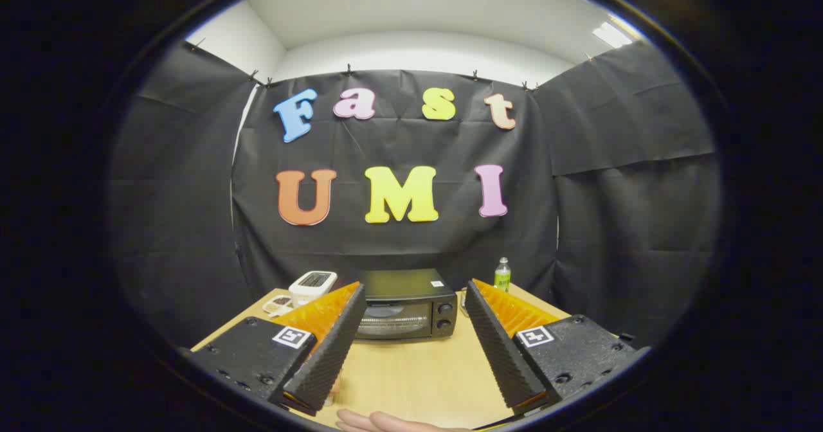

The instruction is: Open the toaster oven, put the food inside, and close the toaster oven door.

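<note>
A: Where is the hand-held gripper [415, 313] right now?

B: Raised above the near end of the worktop [418, 371], its fingers spread wide with nothing between them. They point toward the booth's back wall.

A: And the oven?

B: The oven [405, 303] sits at the far end of the worktop, well beyond the fingertips and framed in the gap between them. Its door [392, 319] is shut (the glass front stands upright, flush with the body). Two knobs [444, 315] are stacked on its right side.

A: Anything near it?

B: Left of the oven stands a white toaster [312, 287], partly behind the left finger, with a small pale item [278, 304] just in front of it that is too small to make out. To the right, a green bottle [502, 274] stands upright near the back corner, peeking over the right finger.

A: Do you see the food?

B: I cannot tell which item is the food.

A: Any person in sight?

B: A hand [379, 422] rests on the nearest edge of the worktop, below the fingers and apart from them.
</note>
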Demonstrator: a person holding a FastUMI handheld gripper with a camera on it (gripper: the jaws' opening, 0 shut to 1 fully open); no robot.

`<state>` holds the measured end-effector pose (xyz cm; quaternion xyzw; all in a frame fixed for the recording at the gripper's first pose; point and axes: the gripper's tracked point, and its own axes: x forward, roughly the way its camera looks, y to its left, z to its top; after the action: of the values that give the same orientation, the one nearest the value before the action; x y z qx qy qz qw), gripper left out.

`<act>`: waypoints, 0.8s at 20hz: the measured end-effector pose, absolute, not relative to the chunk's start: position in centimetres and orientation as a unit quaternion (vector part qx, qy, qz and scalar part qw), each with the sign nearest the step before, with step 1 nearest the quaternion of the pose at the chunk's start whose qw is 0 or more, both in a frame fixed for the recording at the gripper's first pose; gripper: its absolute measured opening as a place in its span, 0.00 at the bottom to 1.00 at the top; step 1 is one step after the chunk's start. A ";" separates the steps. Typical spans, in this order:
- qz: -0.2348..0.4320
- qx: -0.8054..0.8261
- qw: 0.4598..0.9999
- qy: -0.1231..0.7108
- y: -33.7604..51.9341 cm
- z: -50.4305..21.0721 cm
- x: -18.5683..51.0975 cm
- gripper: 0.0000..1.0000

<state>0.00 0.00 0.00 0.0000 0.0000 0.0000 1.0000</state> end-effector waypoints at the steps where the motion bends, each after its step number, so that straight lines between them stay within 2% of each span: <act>1: 0.001 0.001 1.000 0.002 0.1 -0.1 0.0 1.00; 11: 0.000 -0.013 1.000 0.005 0.6 -0.7 0.6 1.00; 16: -0.013 -0.012 1.000 0.014 0.4 -1.5 4.0 1.00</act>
<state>4.01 0.36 -1.50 -0.0118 0.0143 -0.0125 0.9997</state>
